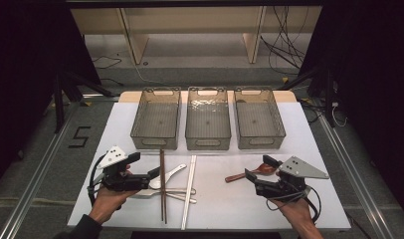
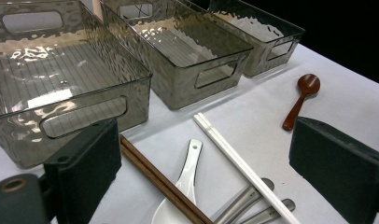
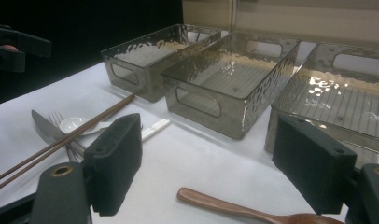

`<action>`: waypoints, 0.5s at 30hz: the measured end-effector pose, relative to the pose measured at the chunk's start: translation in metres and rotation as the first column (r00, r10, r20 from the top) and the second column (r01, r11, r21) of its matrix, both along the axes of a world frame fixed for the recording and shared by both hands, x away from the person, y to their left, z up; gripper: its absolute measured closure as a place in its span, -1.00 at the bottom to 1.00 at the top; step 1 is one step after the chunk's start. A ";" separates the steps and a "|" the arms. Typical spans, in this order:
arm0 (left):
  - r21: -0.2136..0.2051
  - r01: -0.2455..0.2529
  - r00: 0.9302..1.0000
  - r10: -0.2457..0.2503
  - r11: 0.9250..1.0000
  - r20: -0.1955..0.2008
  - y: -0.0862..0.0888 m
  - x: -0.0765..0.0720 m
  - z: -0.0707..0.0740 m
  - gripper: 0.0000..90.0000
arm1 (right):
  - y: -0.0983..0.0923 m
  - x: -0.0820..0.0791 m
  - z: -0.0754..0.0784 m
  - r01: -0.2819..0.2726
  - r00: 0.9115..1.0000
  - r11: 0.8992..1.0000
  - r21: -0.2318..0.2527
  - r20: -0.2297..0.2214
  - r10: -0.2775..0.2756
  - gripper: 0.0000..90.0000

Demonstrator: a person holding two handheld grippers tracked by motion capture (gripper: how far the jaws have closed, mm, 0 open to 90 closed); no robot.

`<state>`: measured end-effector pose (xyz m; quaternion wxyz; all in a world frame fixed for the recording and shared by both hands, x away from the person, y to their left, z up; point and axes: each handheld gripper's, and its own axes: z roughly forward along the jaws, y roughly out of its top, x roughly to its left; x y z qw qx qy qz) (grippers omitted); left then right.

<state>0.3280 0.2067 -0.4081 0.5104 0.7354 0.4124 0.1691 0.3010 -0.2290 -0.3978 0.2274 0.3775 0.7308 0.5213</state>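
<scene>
Cutlery lies on the white table (image 1: 220, 199). A pair of brown chopsticks (image 1: 162, 184) (image 2: 159, 182) crosses a white ceramic spoon (image 1: 167, 175) (image 2: 187, 172) and metal cutlery (image 1: 182, 191) (image 2: 246, 200). White chopsticks (image 1: 189, 191) (image 2: 239, 161) lie beside them. A wooden spoon (image 1: 245, 174) (image 3: 234, 207) lies to the right. My left gripper (image 1: 144, 165) (image 2: 206, 154) hovers open just left of the pile, with nothing between its pads. My right gripper (image 1: 258, 168) (image 3: 213, 161) stands open over the wooden spoon's bowl end and does not touch it.
Three clear grey bins stand in a row at the back: left (image 1: 155, 142), middle (image 1: 208, 143), right (image 1: 261, 142); all look empty. The table's front edge runs near my hands. Dark floor and metal rails flank the table.
</scene>
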 end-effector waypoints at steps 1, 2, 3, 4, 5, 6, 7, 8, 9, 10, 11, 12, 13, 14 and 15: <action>0.002 -0.003 1.000 0.003 1.000 -0.004 0.000 0.000 0.000 -0.81 | 0.000 0.000 0.000 0.000 1.000 1.000 -0.001 -0.001 0.000 -0.45; 0.006 -0.007 1.000 0.007 1.000 -0.009 0.000 0.000 0.000 -0.81 | 0.000 0.000 0.000 0.003 1.000 1.000 -0.001 -0.001 -0.003 -0.45; 0.014 -0.014 1.000 0.014 1.000 -0.019 0.000 0.001 0.000 -0.80 | 0.000 0.000 0.000 0.005 1.000 1.000 -0.003 -0.002 -0.005 -0.45; 0.014 -0.014 1.000 0.014 1.000 -0.019 0.000 0.001 0.000 -0.80 | 0.000 0.000 0.000 0.005 1.000 1.000 -0.003 -0.002 -0.005 -0.45; 0.019 -0.018 0.999 0.018 1.000 -0.034 0.000 0.002 0.000 -0.80 | 0.000 0.000 0.000 0.003 1.000 1.000 -0.002 -0.005 -0.003 -0.45; 0.019 -0.022 0.999 0.023 1.000 -0.037 0.000 0.002 0.000 -0.80 | 0.000 0.000 0.000 0.004 1.000 1.000 -0.001 -0.005 -0.004 -0.45; 0.020 -0.025 0.999 0.026 0.999 -0.044 0.000 0.002 0.000 -0.80 | 0.000 0.000 0.000 0.003 1.000 1.000 -0.002 -0.005 -0.003 -0.45; 0.024 -0.027 0.998 0.029 0.999 -0.055 0.000 0.003 0.000 -0.79 | 0.000 0.000 0.000 0.003 1.000 1.000 -0.004 -0.007 -0.003 -0.45; 0.024 -0.027 0.998 0.029 0.999 -0.055 0.000 0.003 0.000 -0.79 | 0.000 0.001 0.000 0.003 1.000 1.000 -0.006 -0.009 -0.003 -0.45; 0.030 -0.027 0.996 0.029 0.999 -0.082 0.000 0.004 0.000 -0.79 | 0.000 0.001 0.000 0.003 1.000 1.000 -0.005 -0.012 -0.003 -0.45; 0.035 -0.033 0.995 0.036 0.999 -0.098 -0.001 0.005 -0.001 -0.79 | 0.000 0.001 0.000 0.004 1.000 1.000 -0.005 -0.014 -0.004 -0.45; 0.039 -0.037 0.993 0.041 0.999 -0.112 -0.001 0.005 -0.001 -0.79 | 0.000 0.001 -0.001 0.003 1.000 1.000 -0.005 -0.015 -0.003 -0.45; 0.037 -0.028 0.992 0.032 0.999 -0.122 -0.002 0.006 -0.001 -0.79 | 0.000 0.001 -0.001 0.001 1.000 1.000 -0.005 -0.016 -0.001 -0.46; 0.036 -0.021 0.992 0.026 0.999 -0.127 -0.002 0.006 -0.001 -0.79 | 0.001 0.001 -0.001 -0.002 1.000 1.000 -0.004 -0.018 0.002 -0.46; 0.041 -0.014 0.992 0.020 0.999 -0.127 -0.003 0.006 -0.001 -0.79 | 0.001 0.001 -0.001 -0.005 1.000 1.000 -0.003 -0.020 0.005 -0.46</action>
